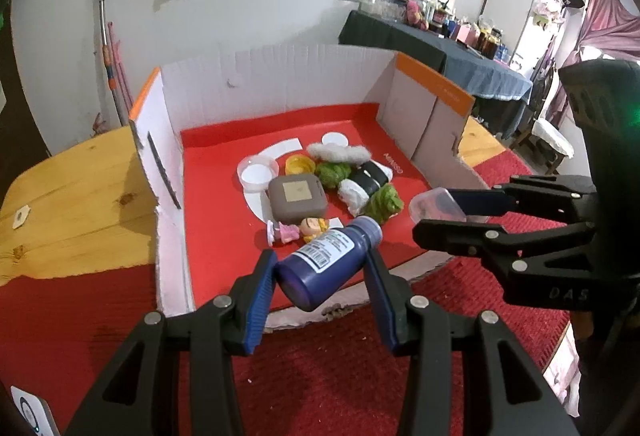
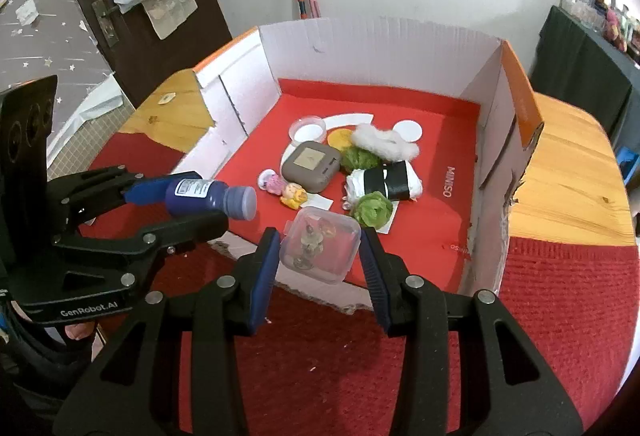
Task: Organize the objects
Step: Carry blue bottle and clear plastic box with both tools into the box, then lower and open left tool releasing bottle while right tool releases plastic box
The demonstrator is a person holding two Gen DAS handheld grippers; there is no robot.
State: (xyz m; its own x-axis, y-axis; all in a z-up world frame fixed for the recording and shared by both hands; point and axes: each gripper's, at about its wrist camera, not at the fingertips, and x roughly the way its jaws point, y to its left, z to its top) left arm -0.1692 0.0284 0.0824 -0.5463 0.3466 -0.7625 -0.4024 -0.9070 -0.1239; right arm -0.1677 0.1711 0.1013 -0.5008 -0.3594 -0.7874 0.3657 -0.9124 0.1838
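My left gripper is shut on a dark blue bottle with a white label, held tilted over the front edge of an open cardboard box with a red floor. My right gripper is shut on a small clear plastic case with small figures inside, held over the box's front edge. The right gripper and the case show in the left wrist view; the left gripper and the bottle show in the right wrist view. The box holds several items.
In the box lie a grey square case, a clear round lid, a yellow cap, green and white soft toys and a small doll. The box stands on a wooden table with a red cloth.
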